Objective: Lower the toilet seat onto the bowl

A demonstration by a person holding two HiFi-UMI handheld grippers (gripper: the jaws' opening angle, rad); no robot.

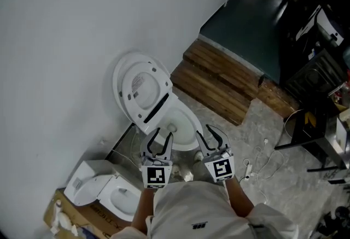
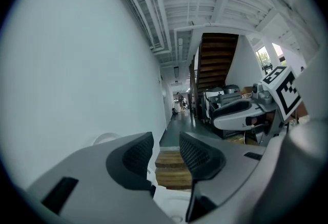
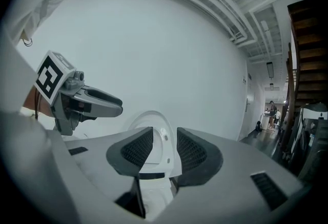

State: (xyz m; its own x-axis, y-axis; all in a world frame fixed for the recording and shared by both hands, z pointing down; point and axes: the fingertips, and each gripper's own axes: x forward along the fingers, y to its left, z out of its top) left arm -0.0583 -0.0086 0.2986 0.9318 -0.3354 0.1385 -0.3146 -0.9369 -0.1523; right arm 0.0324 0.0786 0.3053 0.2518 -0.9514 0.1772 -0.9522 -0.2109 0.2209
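**A:** What are the grippers doing, seen from the head?

**B:** The left gripper (image 1: 163,135) and right gripper (image 1: 205,133) are held side by side. Both are clenched on nothing. Their tips overlap the near rim of the bowl (image 1: 188,123) in that picture.

**A:** And the seat?

**B:** The seat (image 1: 145,90) is up, tilted back on the lid (image 1: 121,71) against the wall (image 1: 65,41), and apart from both grippers. Wooden steps (image 1: 219,82) lie to the right of the toilet. A second toilet (image 1: 104,191) sits on a box (image 1: 68,216) at lower left.

**A:** What about the left gripper view?

**B:** The left gripper (image 2: 166,146) has its pads drawn in with only a narrow gap, and nothing is in it. Through the gap you see the steps (image 2: 171,171). White bowl (image 2: 171,210) shows beneath, and the right gripper (image 2: 238,114) floats off to the right.

**A:** And the right gripper view?

**B:** The right gripper (image 3: 164,136) is clenched too, and empty. It looks straight at the raised seat (image 3: 160,155), which shows between and above the pads but does not touch them. The left gripper (image 3: 89,103) is at the left, in front of the wall (image 3: 169,54).
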